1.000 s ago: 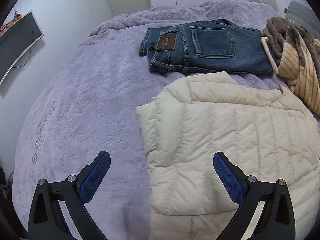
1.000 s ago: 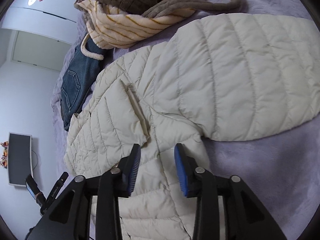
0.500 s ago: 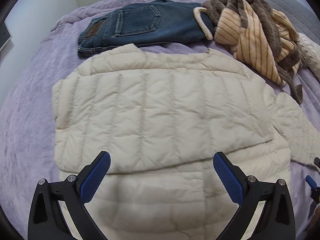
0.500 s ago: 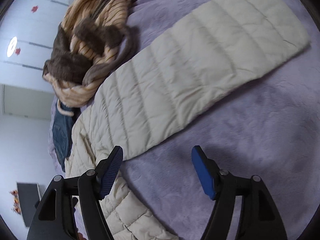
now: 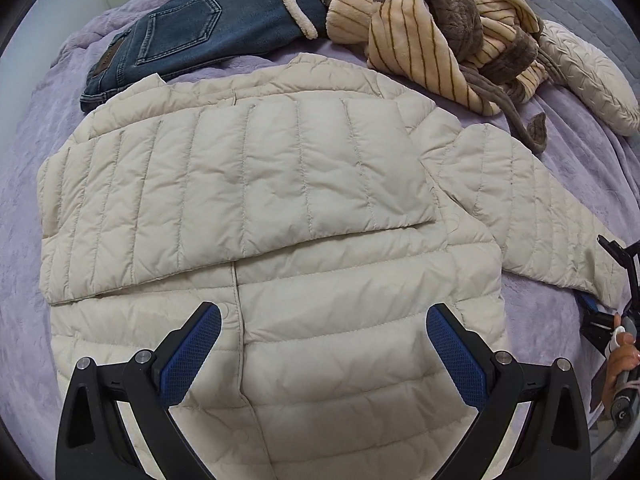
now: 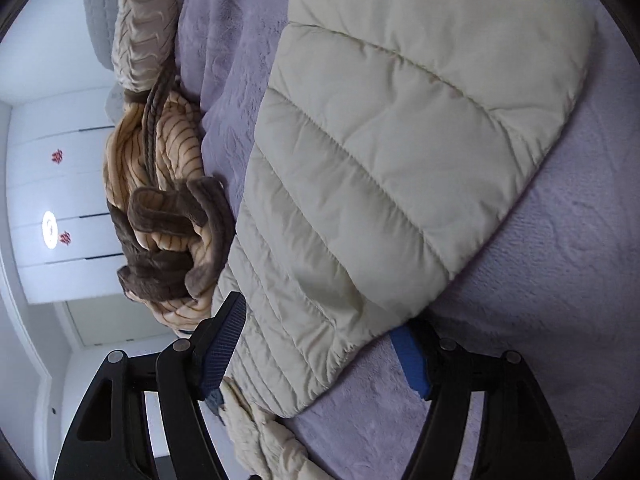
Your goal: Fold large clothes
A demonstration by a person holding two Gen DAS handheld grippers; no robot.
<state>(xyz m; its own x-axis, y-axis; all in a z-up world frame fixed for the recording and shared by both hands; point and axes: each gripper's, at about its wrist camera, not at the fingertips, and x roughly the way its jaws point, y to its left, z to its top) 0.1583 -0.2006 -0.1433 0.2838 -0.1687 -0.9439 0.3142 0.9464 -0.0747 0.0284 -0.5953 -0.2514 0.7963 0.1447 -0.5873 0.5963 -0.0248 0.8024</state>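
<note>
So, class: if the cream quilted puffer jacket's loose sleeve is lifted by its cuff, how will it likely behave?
The cream quilted puffer jacket's sleeve would probably droop limply, since it already lies flat on the purple bedspread. Its puffy padded channels suggest it is light for its bulk. The smooth shell may slip between the right tongs, which stand open around it.

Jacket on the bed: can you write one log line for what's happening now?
jacket: one sleeve folded across | other sleeve: spread out | left claw: open above jacket | right claw: open astride sleeve

Jacket [image 5: 256, 184]: quilted cloth, smooth, faint sheen. Bedspread [image 5: 24, 128]: matt embossed plush. Jeans [image 5: 184, 36], twelve o'clock: coarse denim. Robe [image 5: 432, 28]: fleecy, striped. Gripper pads [image 5: 188, 360]: textured rubber on matt plastic.
</note>
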